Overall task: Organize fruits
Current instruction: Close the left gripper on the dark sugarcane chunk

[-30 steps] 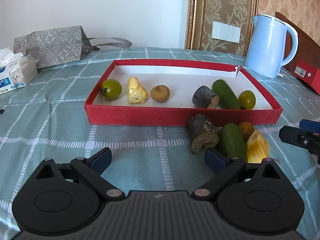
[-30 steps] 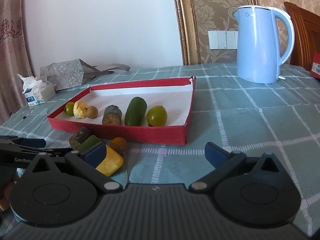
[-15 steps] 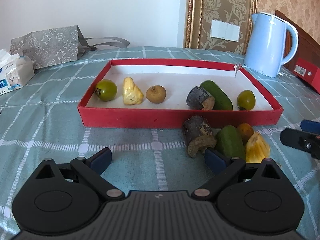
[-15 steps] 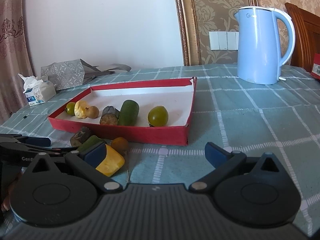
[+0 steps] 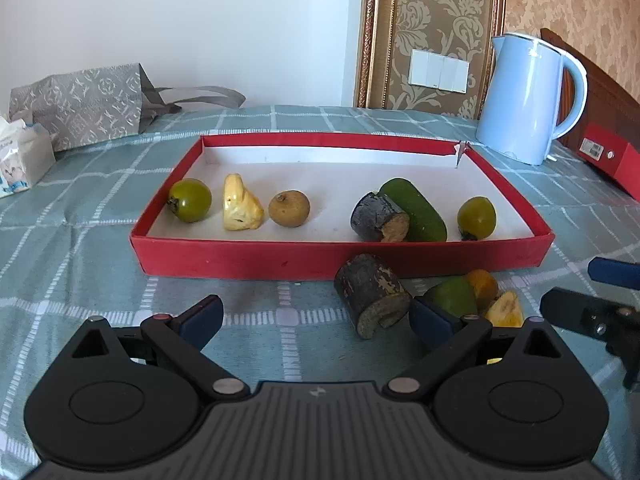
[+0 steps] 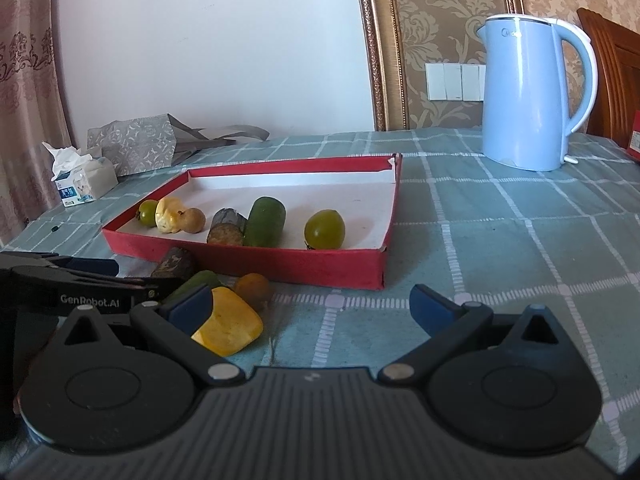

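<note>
Red cardboard tray: we see it lying flat on the checked teal tablecloth, its inside white.
Fruits in the tray: from left to right in the left wrist view we count a green round fruit, a yellow wedge, a brown round fruit, a dark stub touching a green cucumber-like piece, and a second green round fruit.
Fruits outside: just in front of the tray's near wall we see a dark cut log piece, a green piece, a small orange fruit and a yellow slice, all close together on the cloth.
Left gripper: we see its blue pads spread wide, nothing between them; the right pad stands just before the green piece.
Right gripper: also released, jaws wide apart and empty; its left pad is beside the yellow slice, and we cannot tell if it touches.
Background: a blue kettle stands well behind the tray to the right; a grey patterned bag and a tissue pack are far left.
</note>
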Tool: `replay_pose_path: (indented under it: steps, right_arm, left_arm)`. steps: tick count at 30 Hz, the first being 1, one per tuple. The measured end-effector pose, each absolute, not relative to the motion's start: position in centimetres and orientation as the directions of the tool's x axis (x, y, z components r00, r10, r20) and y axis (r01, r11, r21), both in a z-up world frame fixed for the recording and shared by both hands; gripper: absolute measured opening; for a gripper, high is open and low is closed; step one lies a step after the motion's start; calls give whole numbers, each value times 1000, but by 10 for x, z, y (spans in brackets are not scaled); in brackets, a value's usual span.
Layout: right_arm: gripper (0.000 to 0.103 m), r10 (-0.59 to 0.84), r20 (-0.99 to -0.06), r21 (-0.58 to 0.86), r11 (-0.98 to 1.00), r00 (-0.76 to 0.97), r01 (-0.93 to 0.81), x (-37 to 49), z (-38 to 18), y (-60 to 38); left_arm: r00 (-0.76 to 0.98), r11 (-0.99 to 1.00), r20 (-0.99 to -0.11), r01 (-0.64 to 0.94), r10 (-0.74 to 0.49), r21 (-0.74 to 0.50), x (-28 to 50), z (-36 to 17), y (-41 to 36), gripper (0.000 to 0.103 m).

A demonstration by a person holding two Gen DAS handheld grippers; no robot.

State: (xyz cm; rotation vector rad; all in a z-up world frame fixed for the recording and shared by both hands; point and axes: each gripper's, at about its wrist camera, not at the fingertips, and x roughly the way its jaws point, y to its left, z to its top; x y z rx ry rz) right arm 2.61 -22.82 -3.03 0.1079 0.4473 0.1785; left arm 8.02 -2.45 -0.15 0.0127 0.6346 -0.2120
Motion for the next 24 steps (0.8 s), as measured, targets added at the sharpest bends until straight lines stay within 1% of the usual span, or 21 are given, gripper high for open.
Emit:
replay_pose_path:
  steps: [3, 6, 9, 15, 19, 24]
  right_arm:
    - [103, 194, -421, 138, 979, 886, -149, 26, -30, -228]
    - [103, 191, -424, 135, 980, 885, -147, 26, -31, -227]
    - [103, 191, -425, 136, 980, 885, -146, 26, -30, -227]
    - [103, 191, -428, 131, 980, 883, -149, 26, -30, -227]
    - [103, 189, -425, 132, 981, 885, -145, 26, -30, -227]
    - [103, 190, -426, 128, 981, 885, -149, 25, -30, -226]
  left_arm:
    - [780, 979, -594, 194, -195, -67, 79, -2, -23, 100]
    - [782, 982, -598, 182, -174, -48, 78, -5, -18, 100]
    - [769, 980, -609, 181, -196, -86, 79, -5, -13, 100]
    - [782, 979, -593, 193, -192, -62, 76, -3, -22, 100]
    - [787, 979, -584, 189, -198, -77, 78, -2, -28, 100]
    - [790, 986, -593, 158, -154, -46, 85, -5, -36, 100]
